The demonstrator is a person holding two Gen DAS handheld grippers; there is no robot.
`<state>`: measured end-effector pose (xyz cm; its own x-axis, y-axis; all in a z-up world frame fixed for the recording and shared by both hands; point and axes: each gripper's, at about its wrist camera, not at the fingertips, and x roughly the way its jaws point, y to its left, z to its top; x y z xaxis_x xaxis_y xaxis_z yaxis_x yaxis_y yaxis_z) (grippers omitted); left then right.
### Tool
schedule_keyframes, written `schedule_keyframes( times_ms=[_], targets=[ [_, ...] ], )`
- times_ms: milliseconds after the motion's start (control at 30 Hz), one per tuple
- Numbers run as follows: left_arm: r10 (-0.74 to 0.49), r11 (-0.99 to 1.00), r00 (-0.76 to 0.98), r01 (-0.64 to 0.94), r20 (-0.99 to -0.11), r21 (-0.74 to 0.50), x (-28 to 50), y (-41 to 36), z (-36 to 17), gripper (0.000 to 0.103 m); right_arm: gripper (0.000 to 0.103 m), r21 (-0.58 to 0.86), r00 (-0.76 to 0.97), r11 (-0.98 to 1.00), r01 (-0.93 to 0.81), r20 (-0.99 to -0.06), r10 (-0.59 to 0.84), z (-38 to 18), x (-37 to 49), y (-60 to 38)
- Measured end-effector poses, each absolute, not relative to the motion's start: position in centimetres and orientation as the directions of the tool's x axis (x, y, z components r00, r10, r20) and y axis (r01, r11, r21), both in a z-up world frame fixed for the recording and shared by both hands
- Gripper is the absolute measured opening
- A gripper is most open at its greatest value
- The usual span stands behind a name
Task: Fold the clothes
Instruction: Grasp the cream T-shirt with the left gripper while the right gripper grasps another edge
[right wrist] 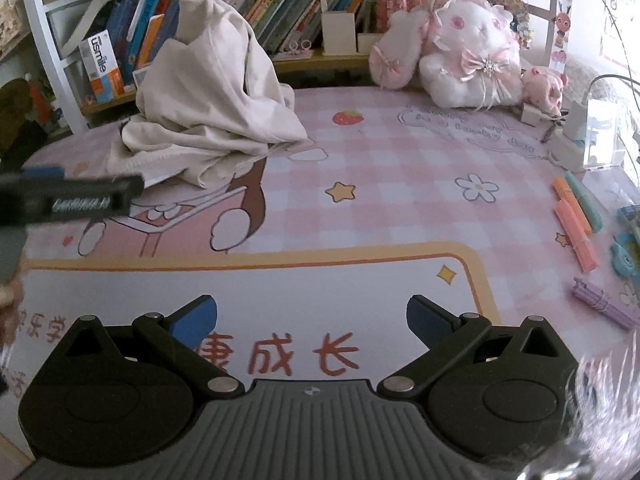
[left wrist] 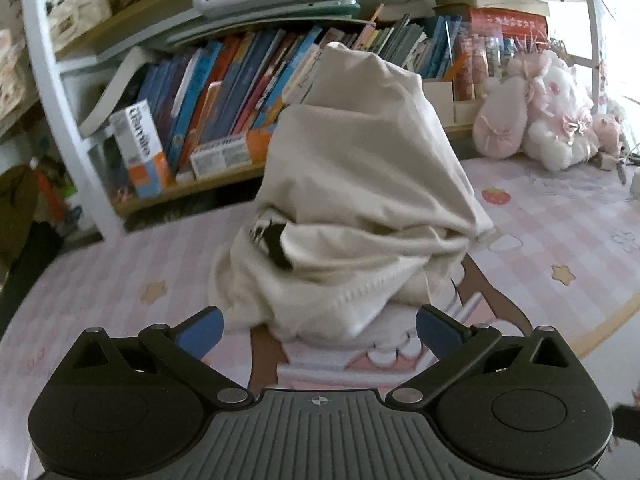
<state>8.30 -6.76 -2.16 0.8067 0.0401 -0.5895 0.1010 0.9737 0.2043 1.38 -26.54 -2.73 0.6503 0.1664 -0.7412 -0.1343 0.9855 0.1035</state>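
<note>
The cream shirt (right wrist: 212,104) sat in a soft, floppy heap at eleven o'clock on the pink mat (right wrist: 400,184). Both the left gripper (left wrist: 320,330) and right gripper (right wrist: 312,320) were wide apart, holding nothing. The ribbed hem (left wrist: 360,300) looked easiest to pinch.

Two hand-held grippers poised with jaws spread above the desk mat (right wrist: 360,216).

The left gripper (left wrist: 320,330) hangs with its blue-padded fingers (left wrist: 202,332) wide apart just short of the mat's far-left area, gripping nothing. The right gripper (right wrist: 312,322) hovers over the mat's near edge, fingers equally splayed and empty; from its camera the left gripper's body appears blurred at the mat's left side.
</note>
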Motion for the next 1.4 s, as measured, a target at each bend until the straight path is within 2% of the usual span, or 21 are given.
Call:
schedule_keyframes(
  times_ms=[400,600,700,800,833,867,967,1067,1267,1400],
  targets=[
    [0.073,0.925,0.821,0.156,-0.566,0.345,12.7,-8.7,-3.6,0.103,0.102,0.085,0.651,0.99,-0.112,-0.746,0.138,-2.8,1.4,-27.9],
    [0.071,0.928,0.815,0.157,-0.575,0.338,13.8,-8.8,-3.9,0.102,0.102,0.078,0.658,0.992,-0.096,-0.743,0.122,-2.7,1.2,-28.4],
    [0.063,0.932,0.805,0.164,-0.59,0.324,14.2,-8.7,-4.1,0.097,0.102,0.076,0.657,0.992,-0.104,-0.743,0.126,-2.7,1.2,-28.3],
    [0.05,0.937,0.801,0.169,-0.597,0.306,14.3,-8.5,-4.0,0.085,0.102,0.07,0.657,0.99,-0.125,-0.742,0.136,-2.7,1.2,-27.9],
    [0.043,0.939,0.799,0.173,-0.6,0.298,14.3,-8.4,-3.9,0.069,0.102,0.067,0.657,0.989,-0.135,-0.741,0.139,-2.7,1.2,-27.8],
    [0.032,0.941,0.796,0.18,-0.604,0.287,14.2,-8.2,-3.8,0.049,0.102,0.061,0.658,0.988,-0.145,-0.739,0.142,-2.6,1.3,-27.6],
    [-0.024,0.947,0.781,0.218,-0.624,0.237,13.9,-7.6,-3.2,0.017,0.102,0.027,0.667,0.982,-0.186,-0.731,0.146,-2.4,1.5,-27.1],
    [-0.061,0.946,0.798,0.238,-0.599,0.219,12.5,-7.0,-1.9,0.01,0.102,-0.025,0.684,0.97,-0.24,-0.714,0.151,-2.2,1.7,-26.4],
    [-0.14,0.96,0.838,0.246,-0.528,0.134,7.7,-5.2,2.1,0.007,0.102,-0.128,0.714,0.926,-0.355,-0.677,0.18,-1.6,2.2,-24.5],
    [-0.133,0.98,0.87,0.186,-0.474,0.067,4.8,-3.2,4.5,0.006,0.102,-0.204,0.731,0.879,-0.431,-0.651,0.207,-1.5,2.3,-22.8]
  ],
)
